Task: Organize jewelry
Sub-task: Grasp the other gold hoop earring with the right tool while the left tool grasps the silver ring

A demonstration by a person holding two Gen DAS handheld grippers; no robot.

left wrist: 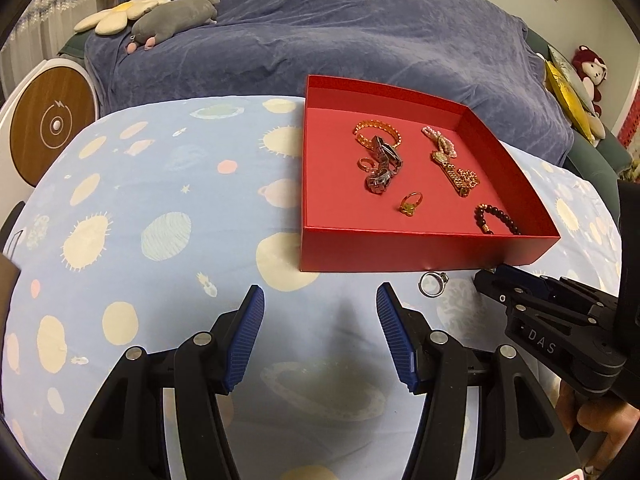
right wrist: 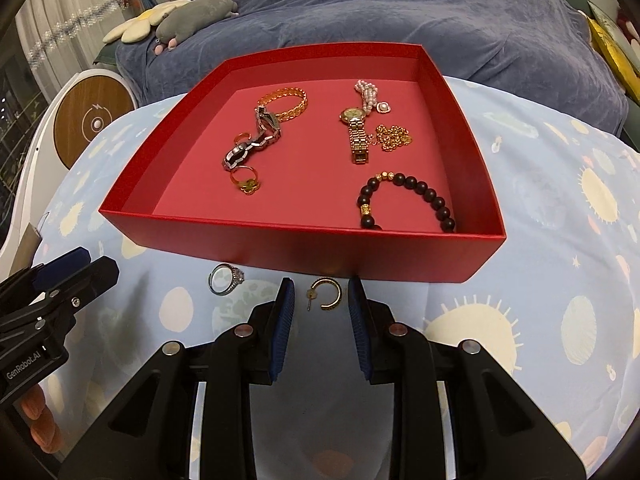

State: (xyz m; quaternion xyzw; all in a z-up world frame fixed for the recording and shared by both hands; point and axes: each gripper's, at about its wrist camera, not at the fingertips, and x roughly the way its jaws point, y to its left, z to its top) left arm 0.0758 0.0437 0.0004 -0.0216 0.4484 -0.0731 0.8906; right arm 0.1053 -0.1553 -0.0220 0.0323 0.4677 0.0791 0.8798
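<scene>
A red box (right wrist: 280,252) (left wrist: 400,252) sits on the patterned blue cloth and holds several pieces: a gold bracelet (right wrist: 286,102), a gold watch (right wrist: 357,136), a dark bead bracelet (right wrist: 416,190), a silver watch (right wrist: 250,146) and a gold ring (right wrist: 245,182). A gold hoop earring (right wrist: 328,294) lies on the cloth just before the box, between the fingertips of my open right gripper (right wrist: 321,290). A silver ring (right wrist: 225,279) (left wrist: 433,282) lies to its left. My left gripper (left wrist: 320,294) is open and empty over bare cloth, left of the silver ring.
The blue patterned cloth (left wrist: 160,220) covers a rounded surface. Behind it lies a bed with a dark blue cover (left wrist: 340,40) and plush toys (left wrist: 172,20). A round wooden-faced device (left wrist: 48,124) stands at the left. The right gripper (left wrist: 540,312) shows in the left wrist view.
</scene>
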